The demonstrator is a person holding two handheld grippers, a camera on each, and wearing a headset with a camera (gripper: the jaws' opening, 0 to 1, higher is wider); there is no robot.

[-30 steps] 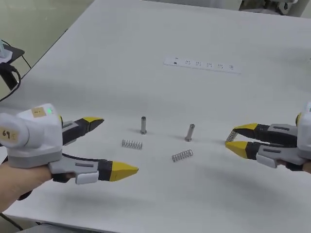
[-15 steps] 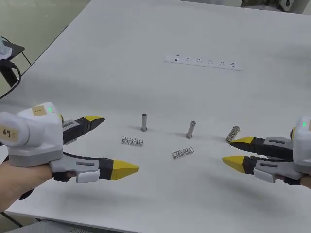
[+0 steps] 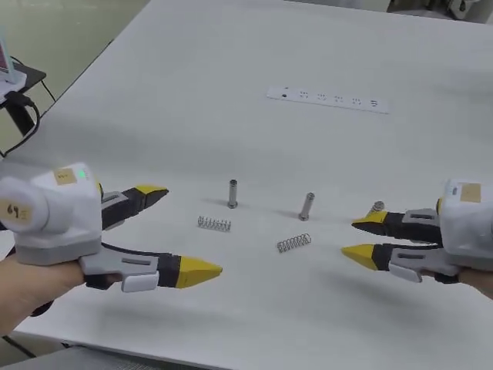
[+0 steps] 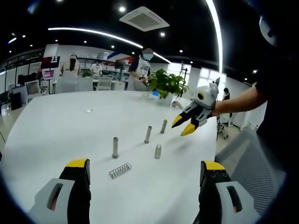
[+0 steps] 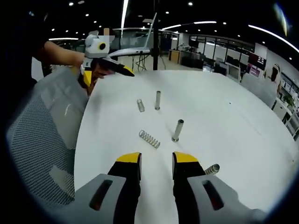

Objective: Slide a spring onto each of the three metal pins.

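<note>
Two bare metal pins stand upright mid-table, one on the left (image 3: 233, 193) and one in the middle (image 3: 307, 206). On the right a spring (image 3: 377, 207) stands upright, apparently sleeved over the third pin. Two loose springs lie flat, one (image 3: 214, 223) by the left pin and one (image 3: 293, 243) in front of the middle pin. My left gripper (image 3: 176, 230) is wide open and empty, left of the pins. My right gripper (image 3: 356, 237) is narrowly open and empty, just short of the upright spring (image 5: 212, 169). The left gripper view shows the nearest pin (image 4: 115, 147) and a loose spring (image 4: 120, 170).
A white power strip (image 3: 327, 100) lies further back on the white table (image 3: 192, 92). The table's left edge drops off beside a stand with cables (image 3: 15, 92). A mesh chair (image 5: 46, 140) sits near the table's front edge.
My right gripper has opened, left the spring standing upright on the right, and drawn back towards me. The left gripper has stayed where it was.
</note>
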